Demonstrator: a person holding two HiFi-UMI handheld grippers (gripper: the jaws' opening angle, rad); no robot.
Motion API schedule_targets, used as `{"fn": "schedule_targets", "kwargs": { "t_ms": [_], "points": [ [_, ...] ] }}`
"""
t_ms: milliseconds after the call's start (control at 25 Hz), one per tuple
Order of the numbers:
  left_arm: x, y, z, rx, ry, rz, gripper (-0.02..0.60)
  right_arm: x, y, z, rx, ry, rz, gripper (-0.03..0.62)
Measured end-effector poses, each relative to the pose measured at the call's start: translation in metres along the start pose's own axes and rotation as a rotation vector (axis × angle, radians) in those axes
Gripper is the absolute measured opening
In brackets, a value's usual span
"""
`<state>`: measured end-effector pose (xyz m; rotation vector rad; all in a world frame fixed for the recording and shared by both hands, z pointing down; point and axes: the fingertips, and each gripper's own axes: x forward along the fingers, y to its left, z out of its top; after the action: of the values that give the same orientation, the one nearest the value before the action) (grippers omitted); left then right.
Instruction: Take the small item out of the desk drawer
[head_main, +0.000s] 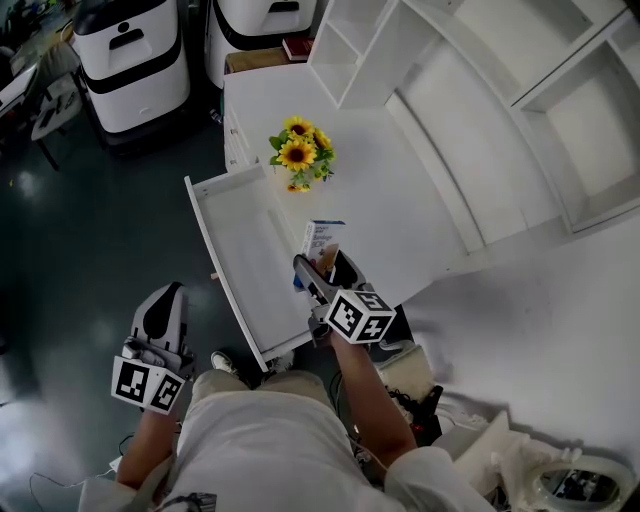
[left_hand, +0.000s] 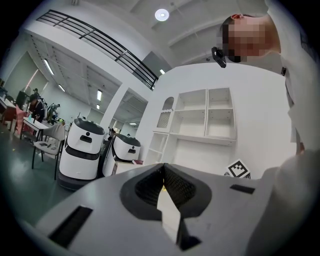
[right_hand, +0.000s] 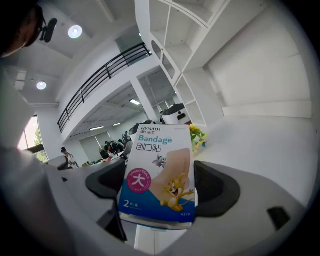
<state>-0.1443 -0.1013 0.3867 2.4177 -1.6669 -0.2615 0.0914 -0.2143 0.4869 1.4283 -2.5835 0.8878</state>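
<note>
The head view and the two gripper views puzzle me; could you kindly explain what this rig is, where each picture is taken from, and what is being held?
There is no robot here. A person holds a two-jaw claw in each hand.

The head view comes from a camera on the person's head, looking steeply down. It shows the left claw low at the left and the right claw in the middle, above a white desk with its drawer pulled open. A bunch of sunflowers stands on the desk.

Each gripper view comes from a camera riding on that claw, looking along its jaws. In the left gripper view the jaws are together with nothing between them. In the right gripper view the jaws are closed on a small bandage box, held up by the drawer's right edge.
</note>
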Motion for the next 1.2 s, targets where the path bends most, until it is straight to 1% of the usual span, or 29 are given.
{"fn": "schedule_targets", "kwargs": {
  "t_ms": [160,400,760,920,1040,1200],
  "points": [
    [0.007,-0.004,0.008,0.009,-0.016,-0.014,0.017,-0.023,0.007,0.039,-0.019,-0.094,0.013,0.442],
    [0.016,-0.009,0.024,0.025,-0.052,-0.032,0.015,-0.061,0.021,0.088,-0.087,-0.221,0.025,0.442],
    [0.024,-0.018,0.057,0.075,-0.114,-0.055,0.017,-0.105,0.04,0.146,-0.145,-0.372,0.057,0.442],
    [0.024,-0.02,0.071,0.098,-0.144,-0.051,0.017,-0.119,0.044,0.161,-0.174,-0.413,0.066,0.442],
    [0.019,-0.013,0.081,0.115,-0.172,-0.038,0.015,-0.131,0.049,0.166,-0.181,-0.445,0.073,0.442],
    [0.014,-0.008,0.097,0.146,-0.197,-0.02,0.015,-0.153,0.054,0.177,-0.208,-0.49,0.059,0.442]
  ]
}}
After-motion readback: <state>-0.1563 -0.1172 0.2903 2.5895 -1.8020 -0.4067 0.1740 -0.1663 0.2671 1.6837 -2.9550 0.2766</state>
